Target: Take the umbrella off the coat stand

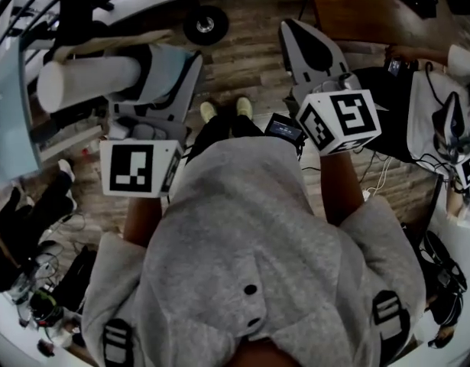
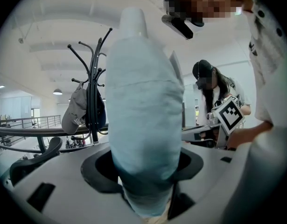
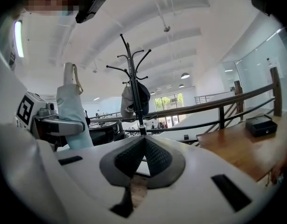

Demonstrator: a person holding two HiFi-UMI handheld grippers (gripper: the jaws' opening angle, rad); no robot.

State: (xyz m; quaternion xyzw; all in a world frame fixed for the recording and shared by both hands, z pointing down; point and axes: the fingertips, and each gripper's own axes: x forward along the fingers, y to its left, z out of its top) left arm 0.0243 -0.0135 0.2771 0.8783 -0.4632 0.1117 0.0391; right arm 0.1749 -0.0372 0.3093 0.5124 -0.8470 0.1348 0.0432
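The folded pale blue umbrella (image 2: 142, 111) stands upright between the jaws of my left gripper (image 2: 143, 169), which is shut on it. In the head view it is a pale roll (image 1: 89, 82) pointing left from the left gripper (image 1: 160, 73). The black coat stand (image 2: 93, 90) is apart from it, further back, with a grey cap (image 2: 74, 115) and a dark bag still hanging. My right gripper (image 3: 143, 146) is shut with nothing in it and points at the coat stand (image 3: 134, 78). From there, the umbrella (image 3: 71, 118) shows at the left.
A wooden table (image 3: 241, 146) with a small black box lies to the right, and a railing (image 3: 218, 107) runs behind it. Another person (image 2: 218, 108) with a marker cube stands to the right of the umbrella. Cables and gear lie on the floor (image 1: 448, 167).
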